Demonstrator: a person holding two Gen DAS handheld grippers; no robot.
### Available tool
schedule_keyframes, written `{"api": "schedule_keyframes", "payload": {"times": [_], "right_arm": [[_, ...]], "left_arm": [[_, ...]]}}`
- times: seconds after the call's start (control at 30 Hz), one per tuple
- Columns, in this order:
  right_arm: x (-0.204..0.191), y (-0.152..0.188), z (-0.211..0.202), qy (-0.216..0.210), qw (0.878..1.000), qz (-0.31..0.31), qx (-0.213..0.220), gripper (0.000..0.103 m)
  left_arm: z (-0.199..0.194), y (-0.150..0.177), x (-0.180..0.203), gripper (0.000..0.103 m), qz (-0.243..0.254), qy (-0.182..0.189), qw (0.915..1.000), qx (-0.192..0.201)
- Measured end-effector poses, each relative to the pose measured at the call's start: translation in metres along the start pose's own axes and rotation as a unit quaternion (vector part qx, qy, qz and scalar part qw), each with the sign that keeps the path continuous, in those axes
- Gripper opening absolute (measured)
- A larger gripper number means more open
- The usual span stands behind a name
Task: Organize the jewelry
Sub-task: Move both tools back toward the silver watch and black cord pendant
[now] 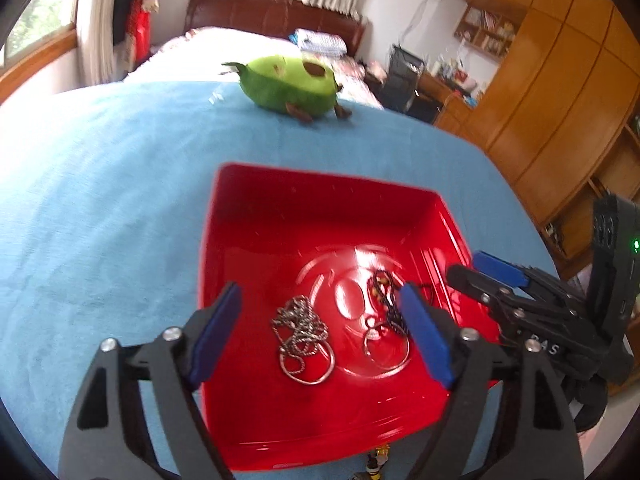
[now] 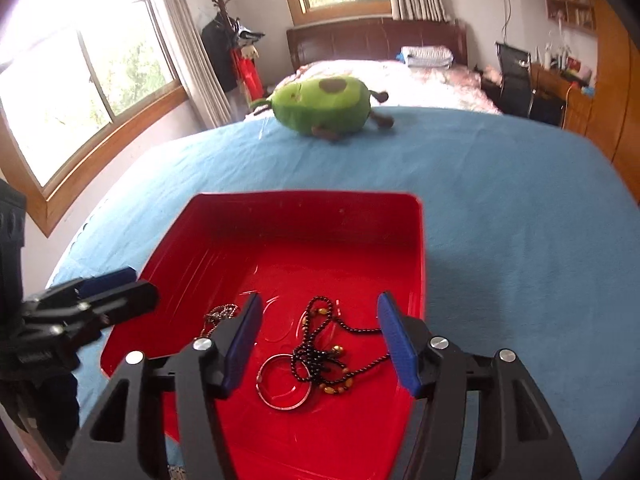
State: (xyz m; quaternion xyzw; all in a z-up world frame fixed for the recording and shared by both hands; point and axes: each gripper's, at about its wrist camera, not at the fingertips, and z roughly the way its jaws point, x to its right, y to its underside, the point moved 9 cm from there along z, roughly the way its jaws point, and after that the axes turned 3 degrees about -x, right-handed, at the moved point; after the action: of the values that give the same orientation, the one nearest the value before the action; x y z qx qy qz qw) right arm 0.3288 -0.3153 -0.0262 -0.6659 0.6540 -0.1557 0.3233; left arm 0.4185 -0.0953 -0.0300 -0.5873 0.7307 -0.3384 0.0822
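- Blue-padded jaws of the left gripper stand wide apart above the near half of a red tray, nothing between the pads; they frame the jewelry from above without touching it.
- Parted likewise, the right gripper hangs over the same tray, its pads clear of the pieces below and grasping nothing.
- Lying on the tray floor between the left gripper's pads, a silver chain sits bunched in a loose heap with a silver ring at its near end. It looks light, limp and slippery; a pinch across the thick of the heap should hold better than one on a single strand.
- Just right of it, a dark beaded necklace with amber beads sprawls in loops under the right gripper, a strand trailing right toward that gripper's right pad. It would likely drape and swing when lifted; the knotted middle is the surest hold.
- Touching the beads on their left, a thin metal hoop lies flat: stiff and smooth, probably hard to nip off the glossy plastic.
- Beyond the tray, a blue blanket spreads over the bed.
- Farthest off, a green avocado plush rests at the blanket's far edge.
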Motion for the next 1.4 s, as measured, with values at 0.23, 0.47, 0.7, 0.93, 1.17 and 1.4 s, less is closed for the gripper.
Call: {"api": "schedule_keyframes", "payload": {"times": [0.23,0.47,0.7,0.93,1.17,1.4], "right_arm": [[0.003,0.011,-0.027,0.019,1.000,0.004,0.006,0.062],[0.006,0.039,-0.040,0.031,0.999,0.013,-0.008,0.065],[0.002,0.068,-0.070,0.020,1.000,0.017,-0.003,0.071],[-0.021,0.101,-0.094,-0.021,1.000,0.023,0.000,0.048],[-0.048,0.132,-0.071,-0.040,0.998,0.013,-0.048,0.043],[-0.064,0.150,-0.058,-0.043,0.997,-0.015,-0.068,0.043]], "left_arm": [[-0.037,-0.001,-0.005,0.091,0.014,-0.061,0.9976,0.029],[-0.052,0.033,-0.015,0.093,0.015,-0.093,0.9956,0.000],[-0.073,0.087,-0.012,0.096,0.057,-0.103,0.9929,-0.021],[-0.095,0.124,-0.007,0.096,0.062,-0.092,0.9937,-0.017],[-0.087,0.151,-0.016,0.098,0.072,-0.102,0.9919,-0.023],[-0.063,0.164,-0.026,0.098,0.070,-0.099,0.9907,-0.061]]}}
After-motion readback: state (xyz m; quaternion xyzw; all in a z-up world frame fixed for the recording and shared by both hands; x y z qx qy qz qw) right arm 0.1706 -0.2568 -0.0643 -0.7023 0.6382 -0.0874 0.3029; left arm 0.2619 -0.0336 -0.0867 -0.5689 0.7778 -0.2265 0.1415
